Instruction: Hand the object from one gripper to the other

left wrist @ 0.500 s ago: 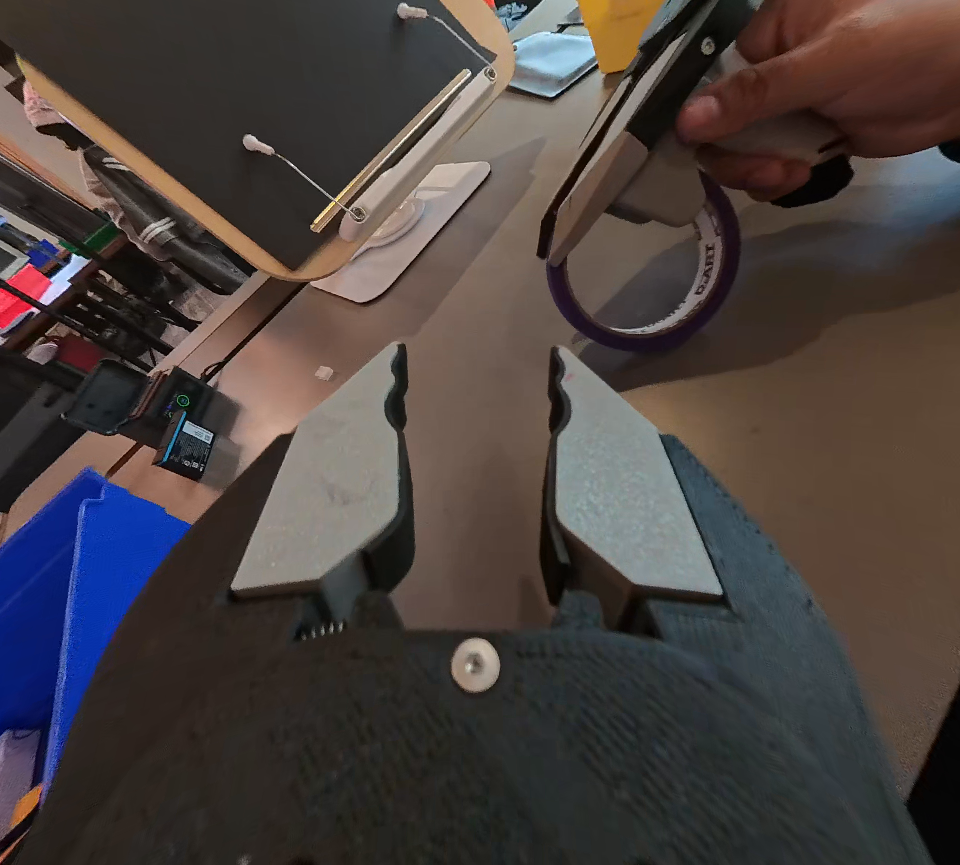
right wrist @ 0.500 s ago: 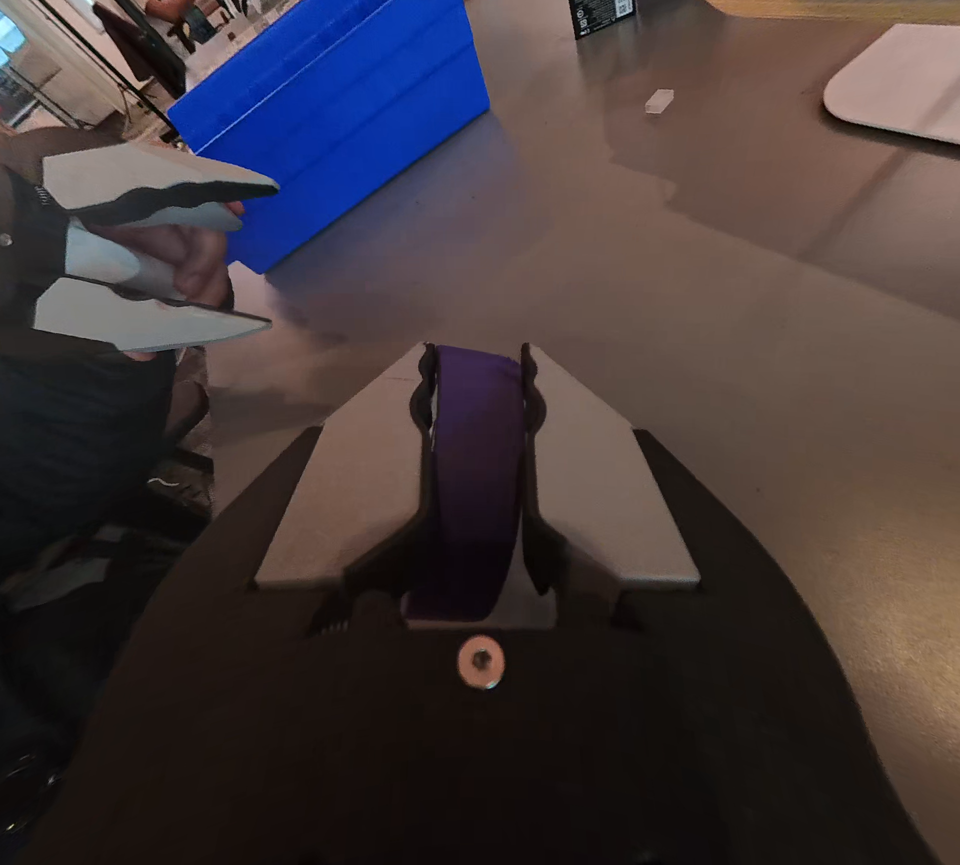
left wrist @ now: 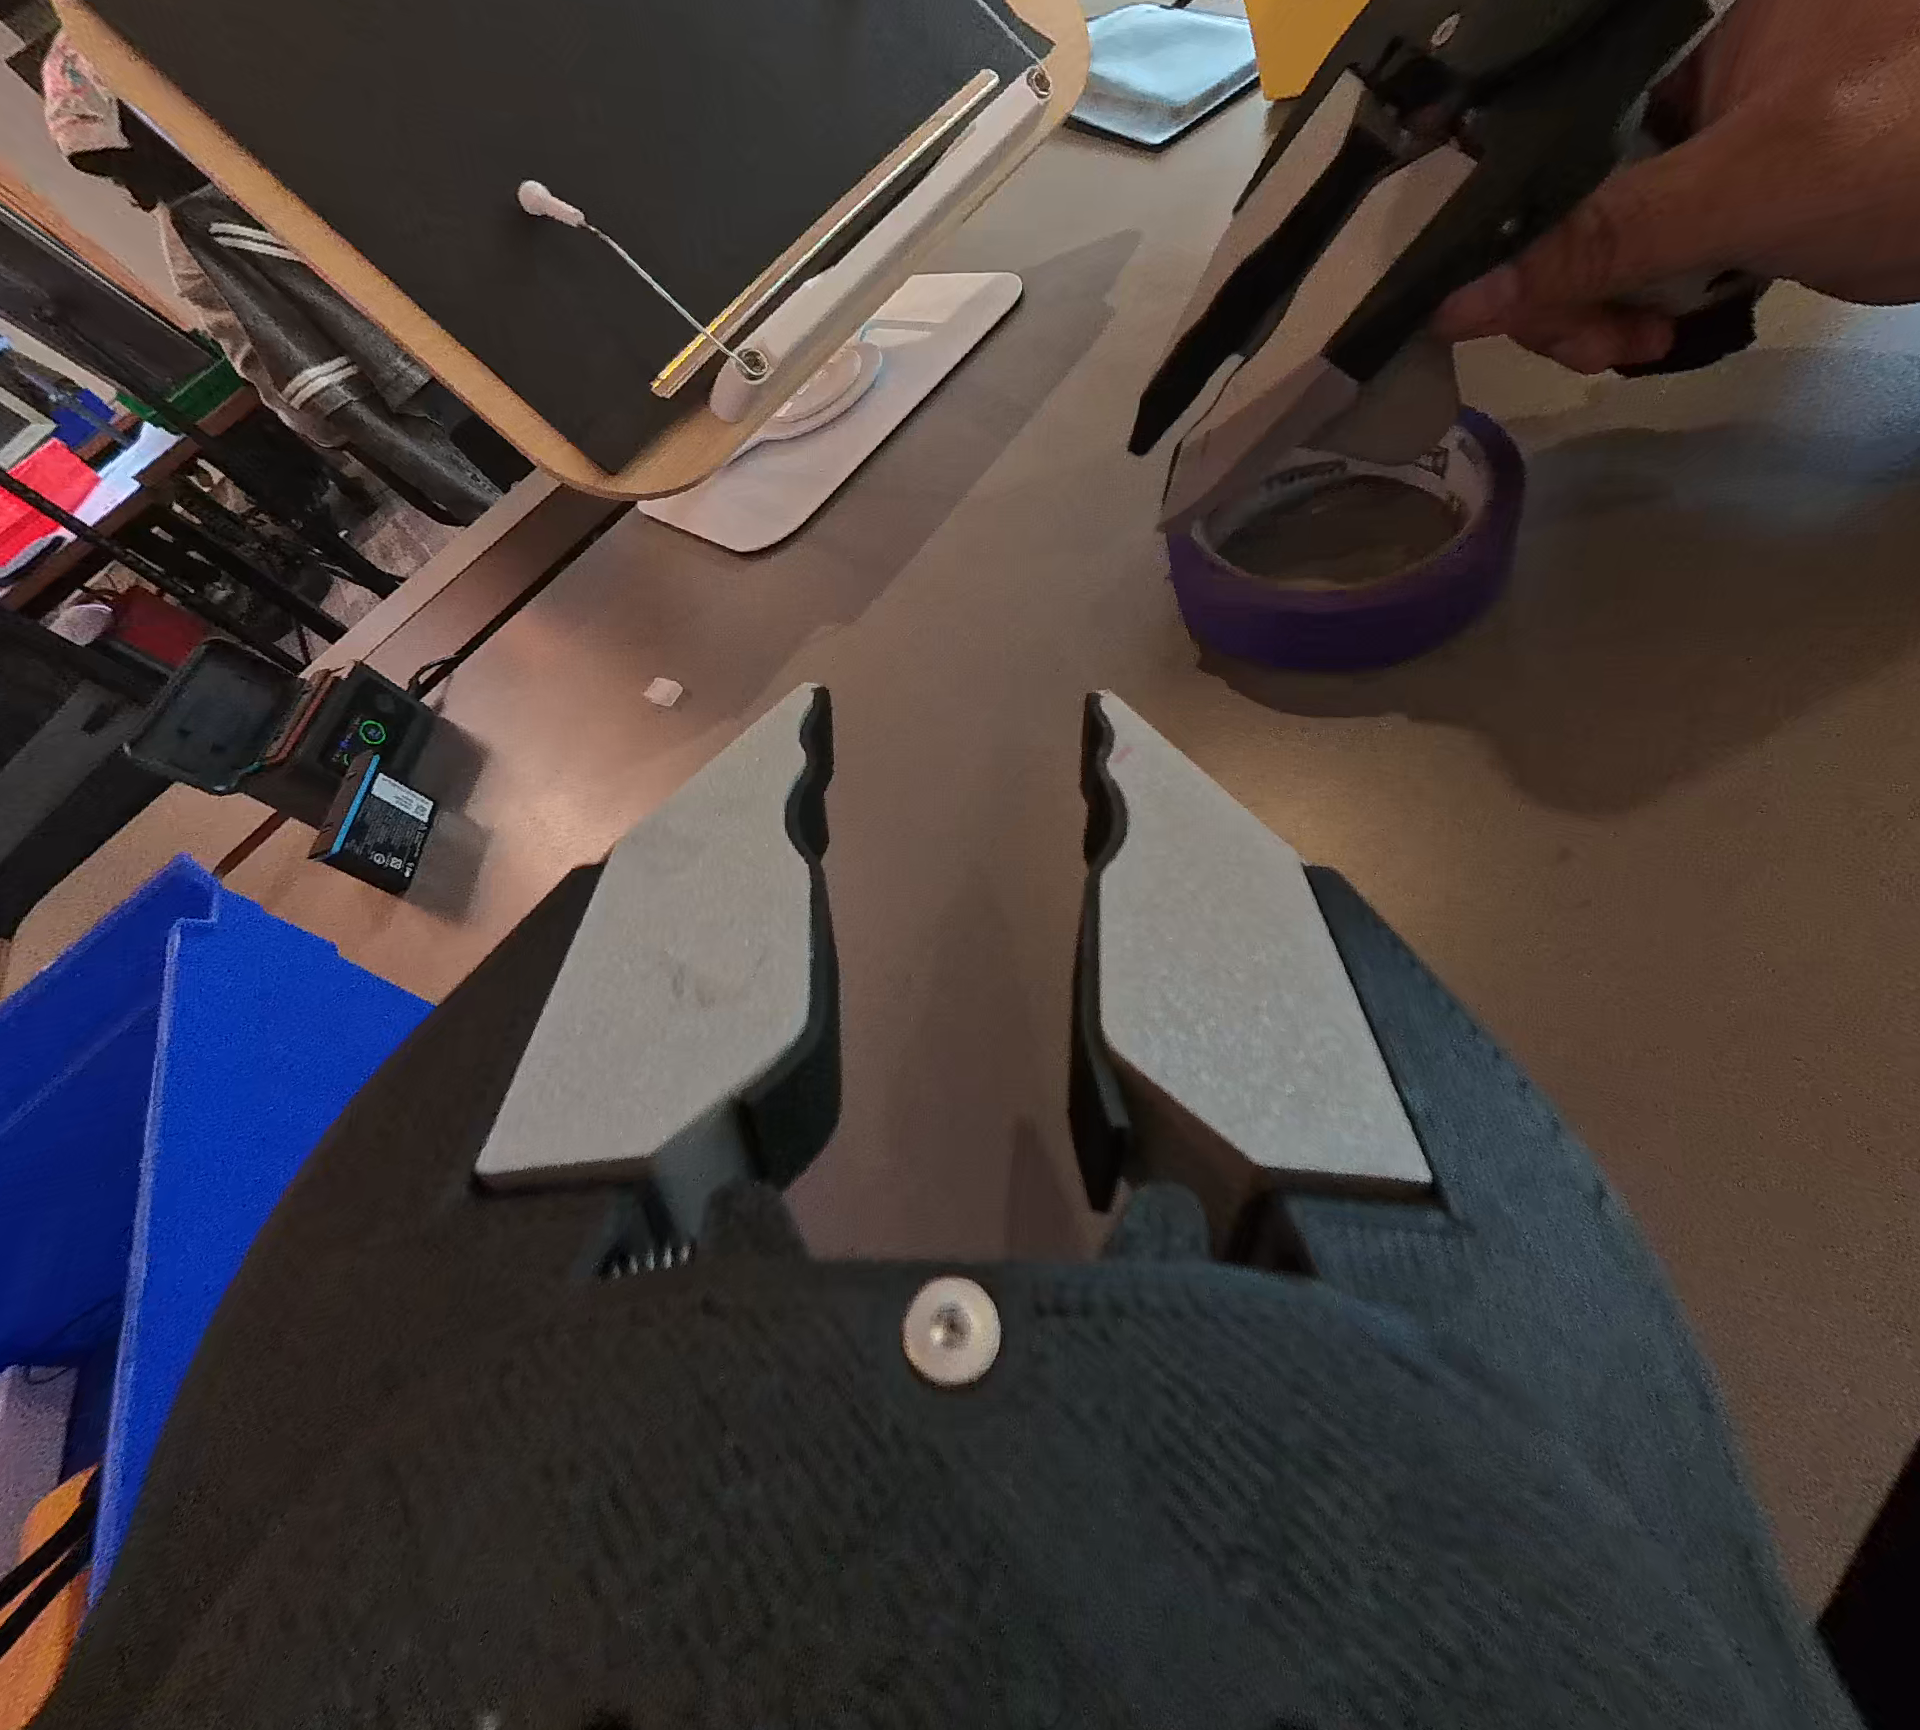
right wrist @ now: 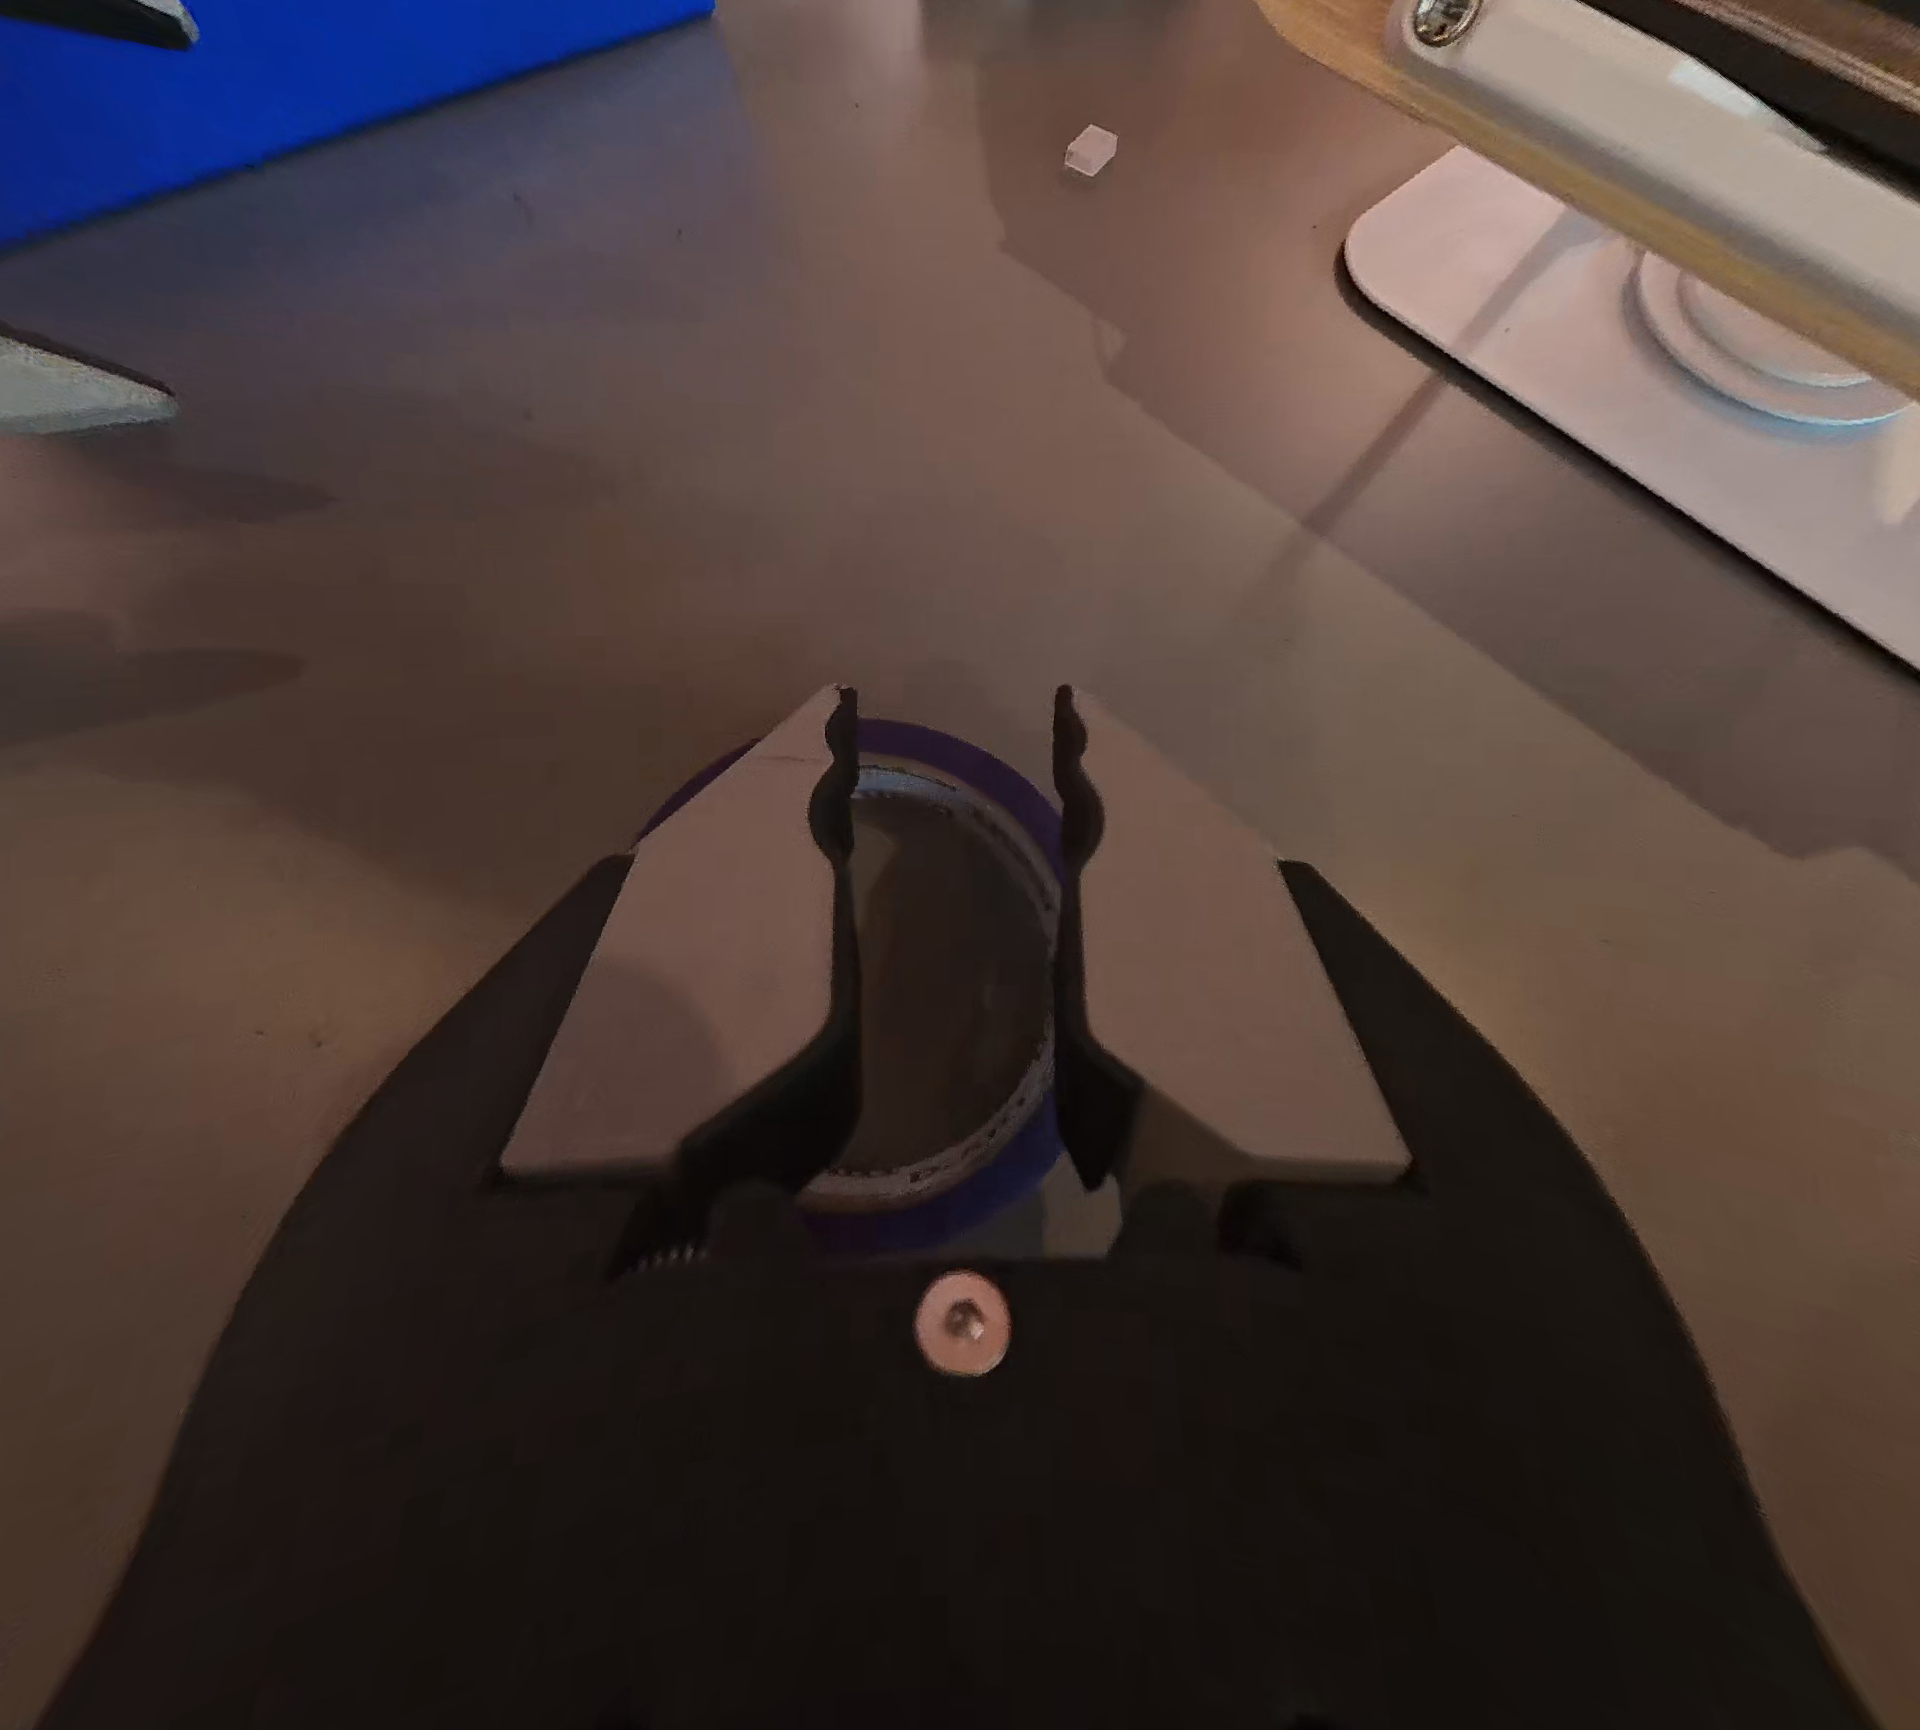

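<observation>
1. We see the purple tape roll [left wrist: 1351, 610] lying flat on the brown table [left wrist: 1662, 953]
2. Our right gripper [right wrist: 951, 704] hangs over the roll, fingers spread, gripping nothing; a hand [left wrist: 1756, 184] holds it
3. Our left gripper [left wrist: 956, 709] is spread and empty, near the roll
4. A blue bin [left wrist: 156, 1109] sits at left

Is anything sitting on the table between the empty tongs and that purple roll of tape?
Nothing visible. The purple tape roll lies flat on the table, with only bare surface between it and the open left tongs. The right tongs are open over the roll.
</observation>
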Available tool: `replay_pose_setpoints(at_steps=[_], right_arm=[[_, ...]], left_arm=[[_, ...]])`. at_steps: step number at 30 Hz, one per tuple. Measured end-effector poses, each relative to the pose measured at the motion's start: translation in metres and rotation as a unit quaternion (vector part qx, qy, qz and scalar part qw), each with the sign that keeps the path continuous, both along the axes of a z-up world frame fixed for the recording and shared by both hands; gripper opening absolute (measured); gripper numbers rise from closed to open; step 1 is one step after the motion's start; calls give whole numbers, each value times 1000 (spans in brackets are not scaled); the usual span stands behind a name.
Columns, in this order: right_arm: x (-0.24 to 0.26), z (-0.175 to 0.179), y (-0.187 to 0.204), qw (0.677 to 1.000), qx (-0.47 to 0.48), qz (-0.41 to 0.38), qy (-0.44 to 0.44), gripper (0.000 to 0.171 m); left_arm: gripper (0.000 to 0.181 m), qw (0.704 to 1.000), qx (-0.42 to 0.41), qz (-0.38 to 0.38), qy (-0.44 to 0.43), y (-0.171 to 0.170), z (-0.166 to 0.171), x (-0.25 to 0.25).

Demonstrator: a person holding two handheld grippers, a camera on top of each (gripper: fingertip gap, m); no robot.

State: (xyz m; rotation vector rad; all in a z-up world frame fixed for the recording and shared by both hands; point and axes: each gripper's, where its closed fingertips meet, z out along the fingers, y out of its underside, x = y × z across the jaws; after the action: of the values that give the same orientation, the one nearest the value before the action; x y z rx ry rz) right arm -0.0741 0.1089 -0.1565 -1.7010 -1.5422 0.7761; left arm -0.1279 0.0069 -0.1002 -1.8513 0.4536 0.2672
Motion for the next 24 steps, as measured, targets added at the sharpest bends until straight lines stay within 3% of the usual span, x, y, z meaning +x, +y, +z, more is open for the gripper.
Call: replay_pose_setpoints(at_steps=[15,18,22,24], right_arm=[[4,37,3,996,17,-5,92,47],[2,42,-8,994,26,22,102,52],[7,20,-64,983,-30,180,33,66],[11,10,-68,982,11,190,5,68]], left_arm=[[43,999,10,7,-48,-4,10,-6],[51,1000,-1,-2,-25,-2,5,1],[54,1000,-23,4,7,-7,0,-2],[55,1000,-21,4,-18,-11,6,-4]])
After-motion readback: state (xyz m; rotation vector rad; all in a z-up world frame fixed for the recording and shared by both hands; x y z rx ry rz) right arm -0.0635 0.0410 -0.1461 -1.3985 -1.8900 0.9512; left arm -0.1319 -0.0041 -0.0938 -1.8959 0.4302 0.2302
